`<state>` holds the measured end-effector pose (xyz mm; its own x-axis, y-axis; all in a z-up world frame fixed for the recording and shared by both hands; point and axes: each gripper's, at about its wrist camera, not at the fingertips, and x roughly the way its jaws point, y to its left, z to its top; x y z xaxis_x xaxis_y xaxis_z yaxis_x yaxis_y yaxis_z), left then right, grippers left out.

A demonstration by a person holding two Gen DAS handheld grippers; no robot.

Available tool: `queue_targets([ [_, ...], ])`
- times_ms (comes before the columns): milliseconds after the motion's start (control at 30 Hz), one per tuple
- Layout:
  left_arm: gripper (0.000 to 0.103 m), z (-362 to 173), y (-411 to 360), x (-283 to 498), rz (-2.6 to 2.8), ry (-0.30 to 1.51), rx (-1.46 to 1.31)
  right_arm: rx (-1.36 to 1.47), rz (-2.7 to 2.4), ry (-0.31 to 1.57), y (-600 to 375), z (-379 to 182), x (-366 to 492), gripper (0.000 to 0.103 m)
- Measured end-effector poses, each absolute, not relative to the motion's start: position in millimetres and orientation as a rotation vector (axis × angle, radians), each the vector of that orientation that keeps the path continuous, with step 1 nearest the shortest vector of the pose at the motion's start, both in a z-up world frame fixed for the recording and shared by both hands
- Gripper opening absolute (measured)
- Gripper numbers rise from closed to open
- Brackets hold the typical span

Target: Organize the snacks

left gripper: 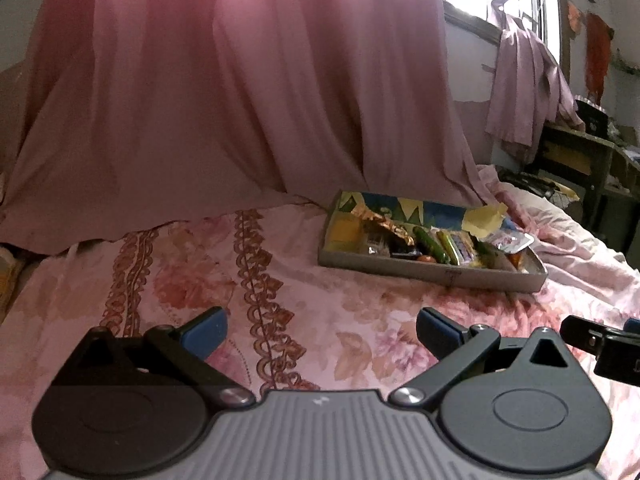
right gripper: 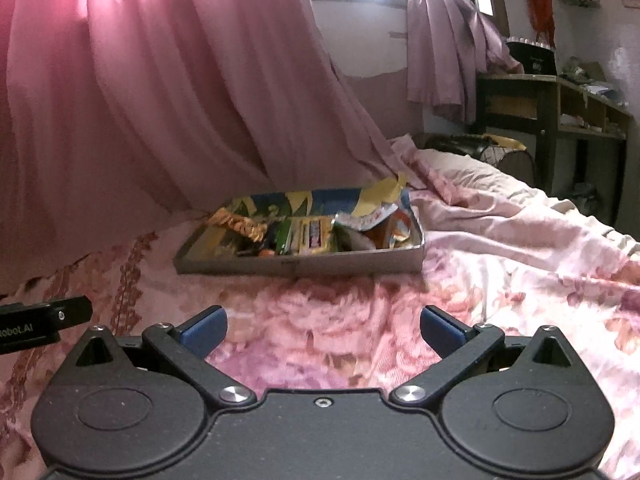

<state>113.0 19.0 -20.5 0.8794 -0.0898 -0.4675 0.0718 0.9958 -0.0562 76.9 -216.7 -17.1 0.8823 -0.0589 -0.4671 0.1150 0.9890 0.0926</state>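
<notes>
You can't read any label on the snack packets heaped in the box, since they overlap and blur together. Your right gripper is cut off by the left wrist view's edge (only a black piece shows), and the shelf clutter is perhaps papers.

Snacks lie in a tray on the bed.

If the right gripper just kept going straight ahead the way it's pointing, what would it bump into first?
Probably the near wall of the snack box. The right gripper is open and empty over the floral bedspread, and the box lies straight ahead. If it points slightly downward, it could graze the bedspread first; depth is hard to judge.
</notes>
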Motion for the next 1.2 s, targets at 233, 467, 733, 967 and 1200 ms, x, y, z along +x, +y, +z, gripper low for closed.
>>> queue_targets([
  [233, 0.103, -28, 18, 103, -0.119, 0.507, -0.036, 0.080, -0.113, 0.466, -209, -20, 64, 0.102],
  [467, 0.103, -31, 17, 99, -0.128, 0.511, -0.033, 0.104, -0.143, 0.446, -214, -20, 58, 0.102],
  [733, 0.103, -32, 17, 96, -0.122, 0.515, -0.032, 0.079, -0.136, 0.451, -210, -20, 57, 0.102],
  [967, 0.103, -34, 17, 97, -0.115, 0.526, -0.023, 0.069, -0.129, 0.457, -209, -21, 59, 0.102],
  [1200, 0.103, -33, 18, 98, -0.110, 0.527, -0.027, 0.064, -0.124, 0.461, -207, -22, 60, 0.102],
])
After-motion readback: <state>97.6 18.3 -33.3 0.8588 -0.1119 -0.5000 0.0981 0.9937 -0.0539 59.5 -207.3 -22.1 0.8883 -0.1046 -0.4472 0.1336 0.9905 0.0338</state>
